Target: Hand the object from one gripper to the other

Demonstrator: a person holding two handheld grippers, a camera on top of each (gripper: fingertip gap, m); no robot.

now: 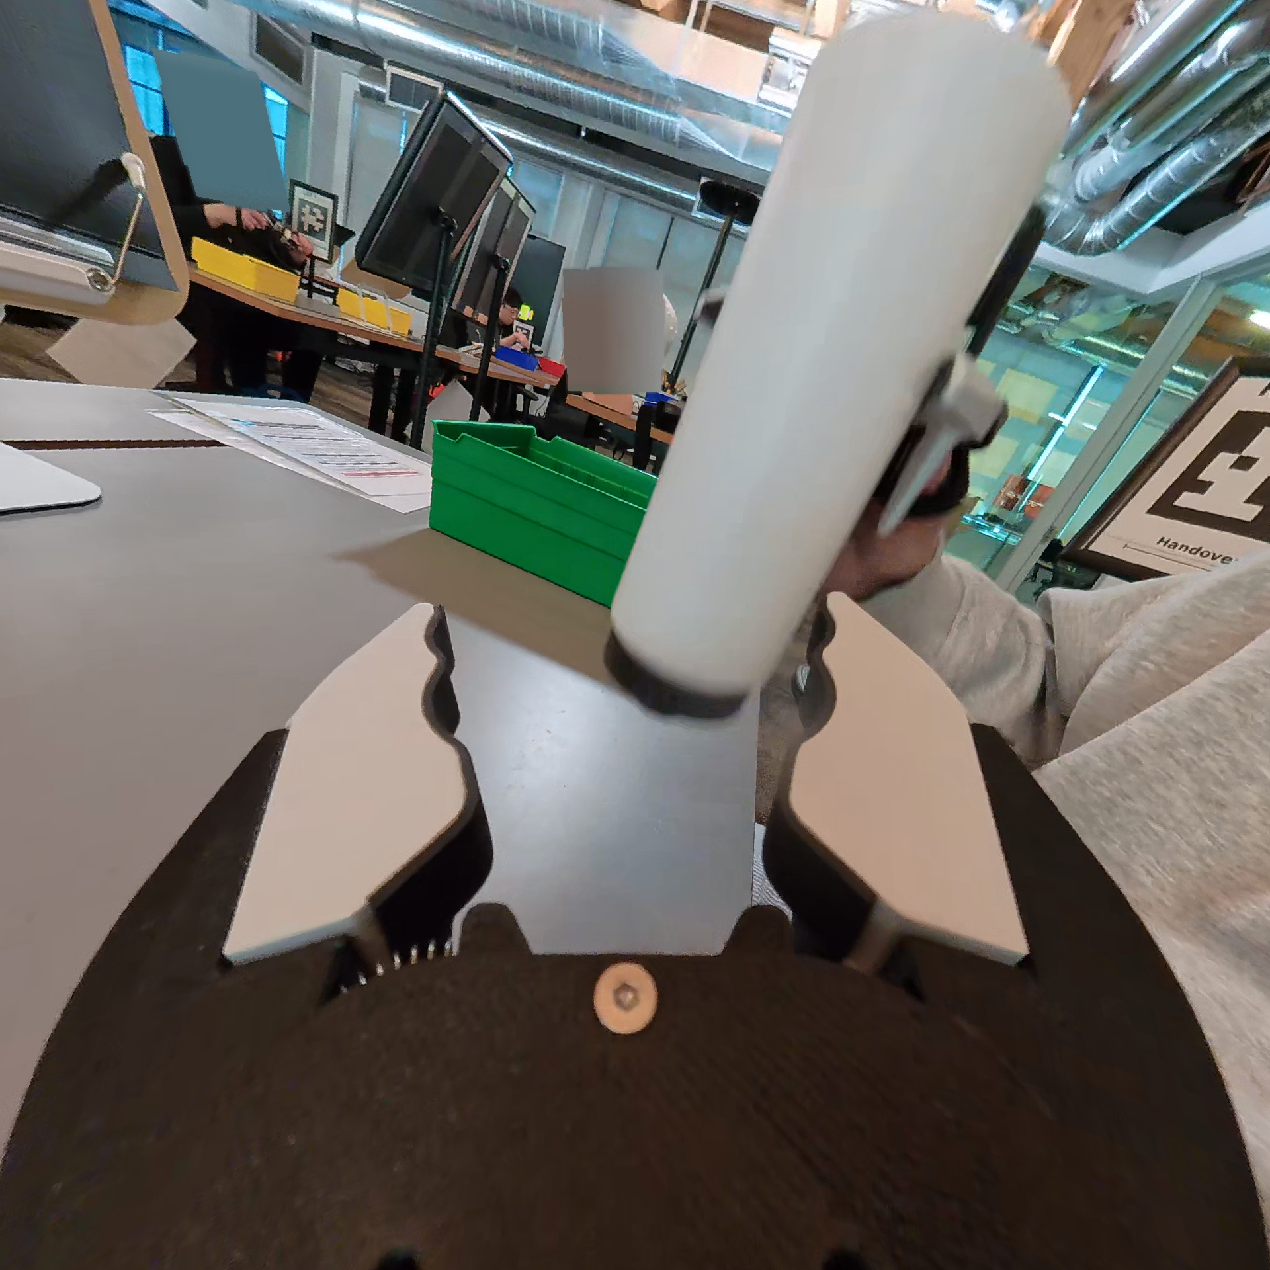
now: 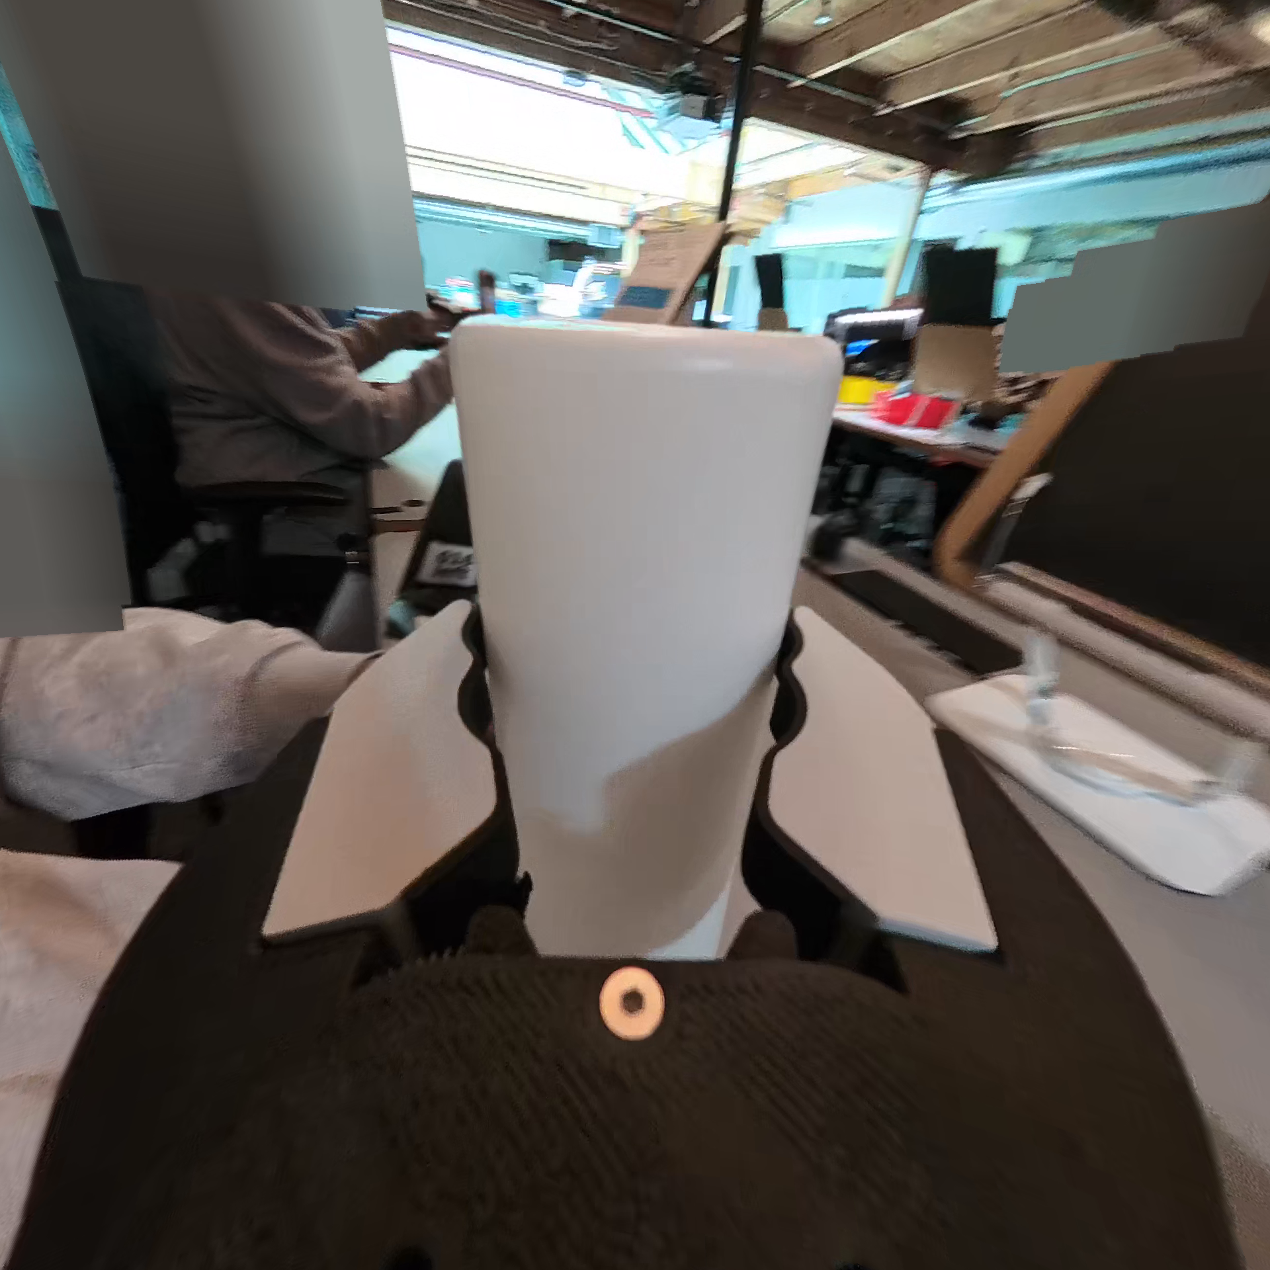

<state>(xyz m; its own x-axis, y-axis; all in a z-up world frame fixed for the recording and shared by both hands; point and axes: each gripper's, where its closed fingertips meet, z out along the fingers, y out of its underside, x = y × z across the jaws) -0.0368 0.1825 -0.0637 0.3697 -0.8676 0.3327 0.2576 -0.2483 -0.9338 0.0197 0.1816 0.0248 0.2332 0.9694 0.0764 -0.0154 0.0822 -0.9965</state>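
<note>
Left wrist view: the left gripper [image 1: 629, 660] has its fingers [image 1: 357, 776] spread wide, with nothing between them.
White bottle: a tall white bottle [image 1: 831, 357] with a black ring at its low end hangs tilted in the air, upper right of the middle of the frame. Its low end is just above the gap between the left fingers. I see no writing on it.
Right gripper: in the left wrist view the right gripper [image 1: 962, 412] grips the bottle's side at the right of the frame. In the right wrist view its fingers [image 2: 412, 749] press on both sides of the white bottle [image 2: 639, 550], which fills the middle of the frame.
Green bin: a green bin [image 1: 536, 502] sits on the grey tabletop [image 1: 172, 618], middle of the frame. I cannot tell what is in it.
Paper: a printed sheet [image 1: 302, 447] lies flat on the tabletop, left of the bin.
Sign: a framed black-and-white marker sign [image 1: 1209, 481] stands at the right edge.
Far bins: yellow bins [image 1: 240, 268] sit on a far table, upper left.
</note>
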